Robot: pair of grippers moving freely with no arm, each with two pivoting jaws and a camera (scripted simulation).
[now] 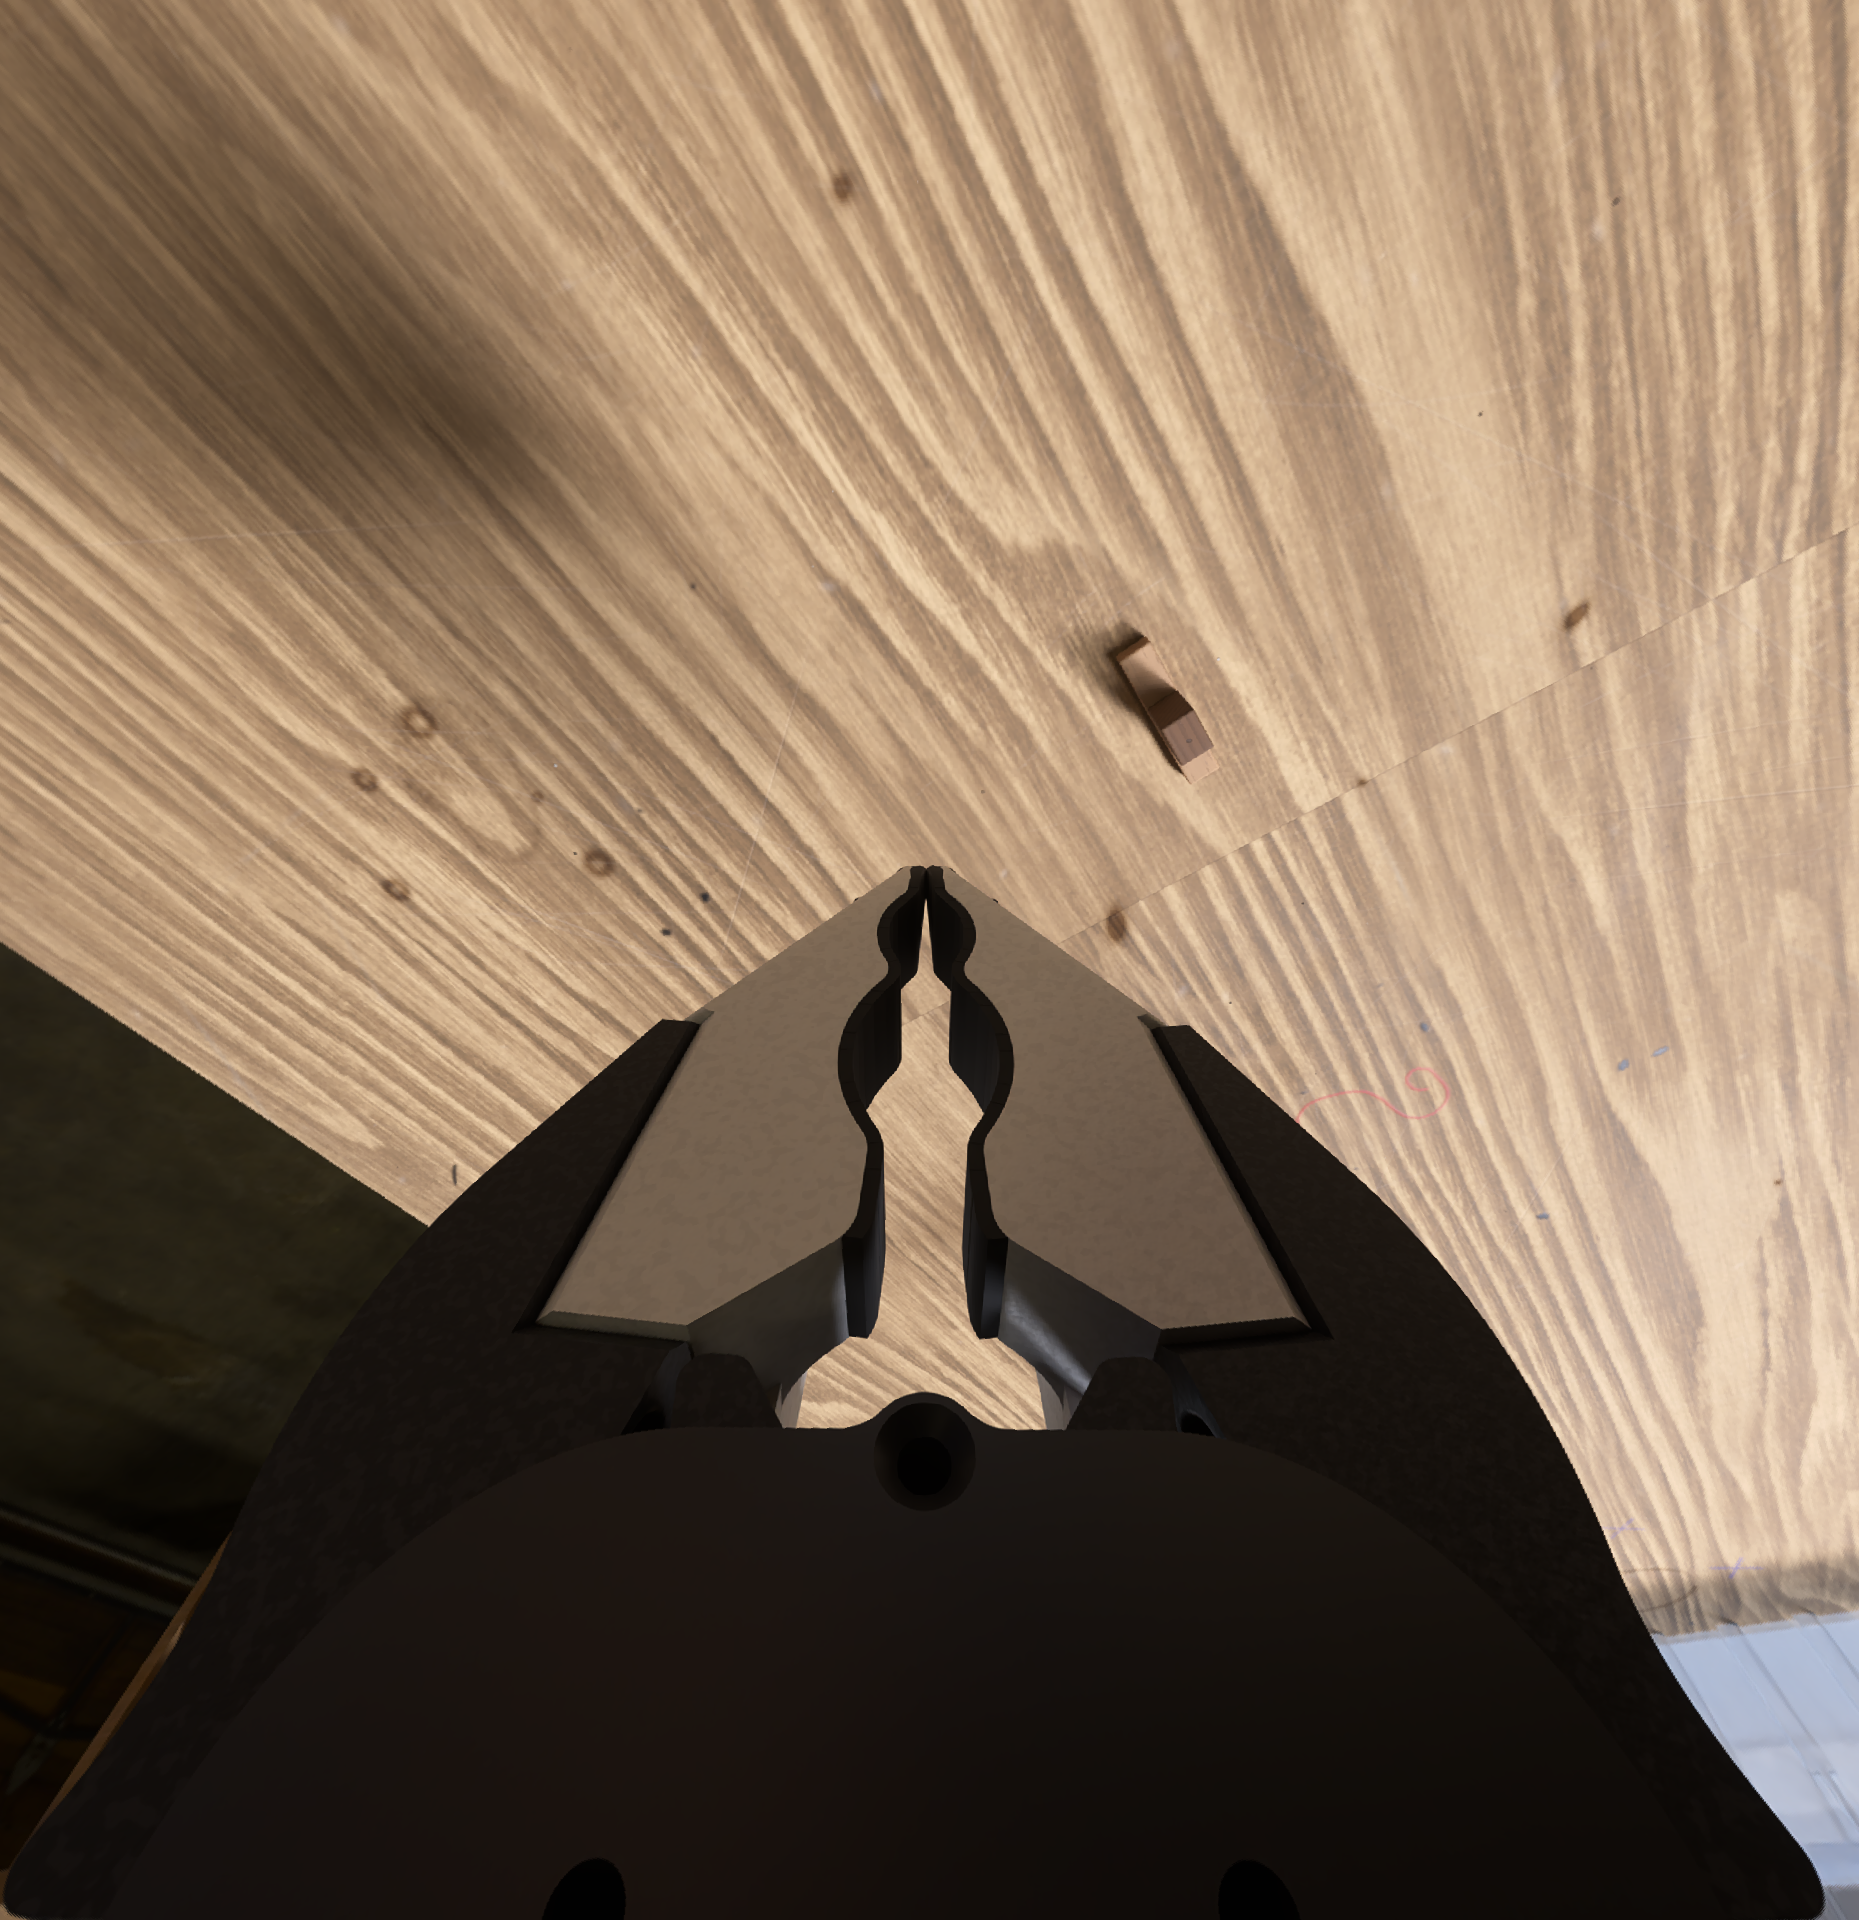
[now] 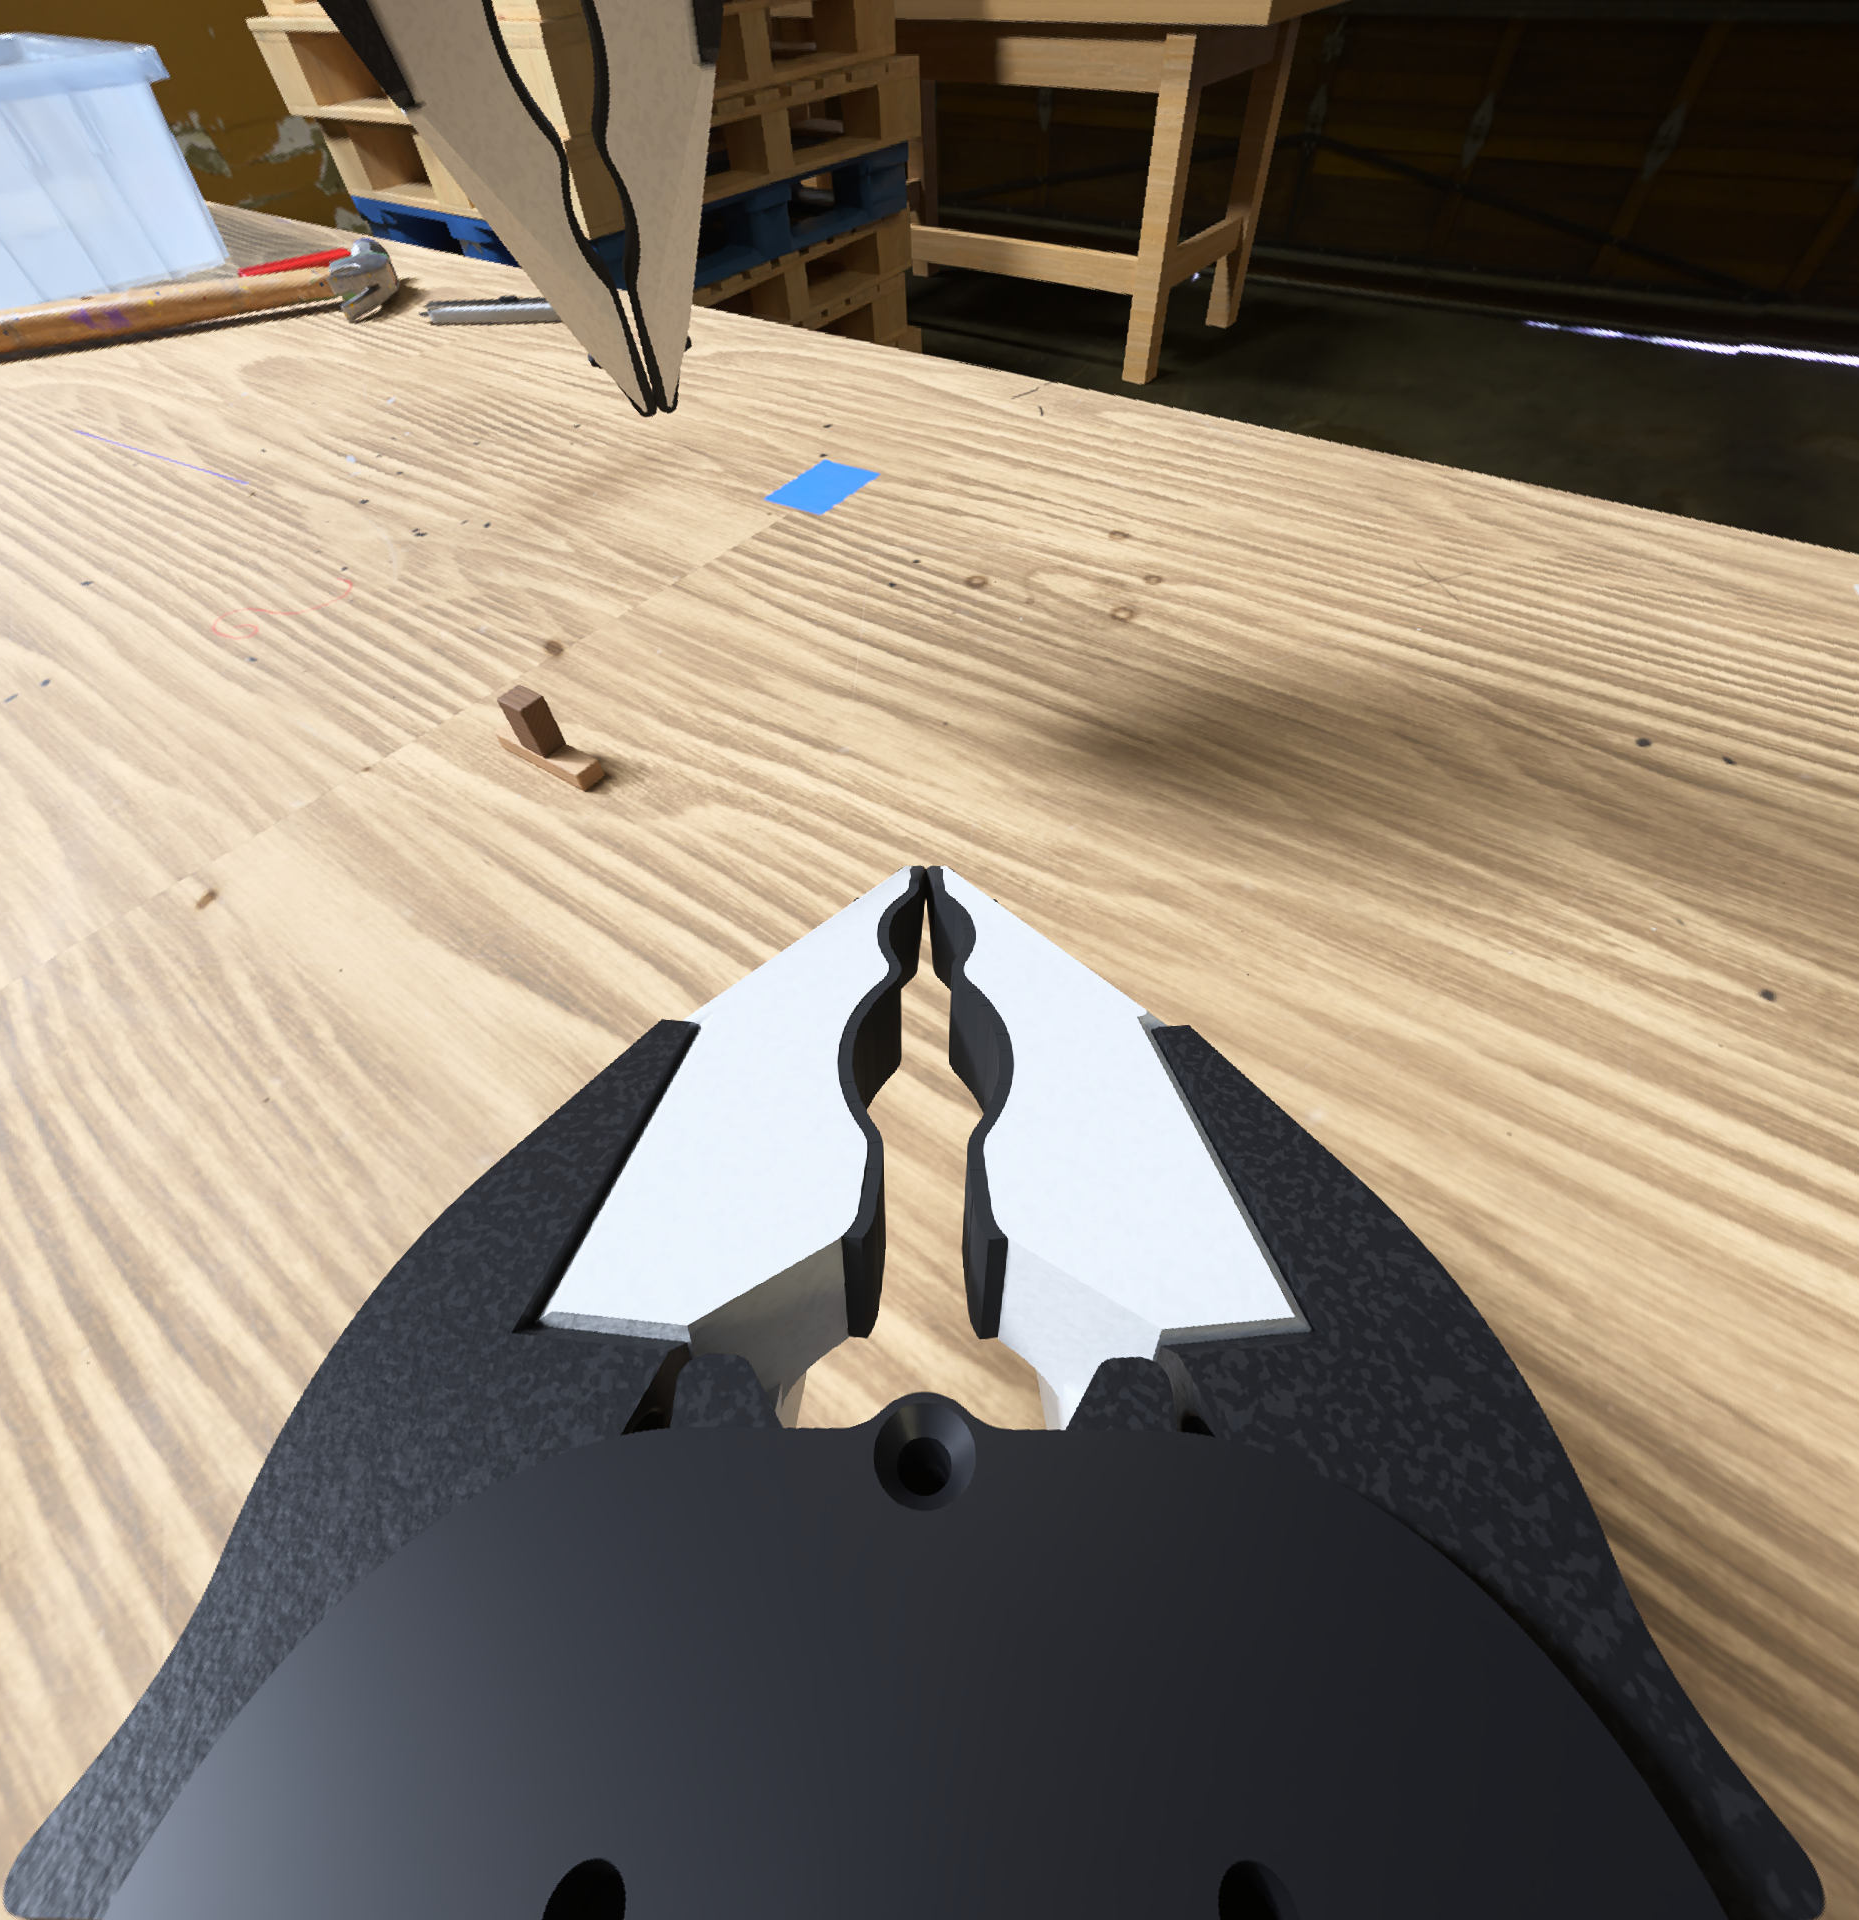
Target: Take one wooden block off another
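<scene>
A small dark brown wooden block (image 2: 531,719) leans tilted on a flat light wooden block (image 2: 563,767) on the wooden table (image 2: 1216,831). In the left wrist view the dark block (image 1: 1185,734) shows to the upper right of my gripper, with the light block (image 1: 1135,665) under and behind it. My left gripper (image 1: 926,871) is shut and empty, high above the table; it also hangs at the top of the right wrist view (image 2: 655,400). My right gripper (image 2: 925,871) is shut and empty, to the right of the blocks and nearer than them.
A blue patch (image 2: 821,486) lies flat on the table beyond the blocks. A hammer (image 2: 177,296), a metal bar (image 2: 489,310) and a clear plastic bin (image 2: 73,177) sit at the far left. Pallets (image 2: 800,156) and a wooden bench (image 2: 1112,208) stand past the table's far edge.
</scene>
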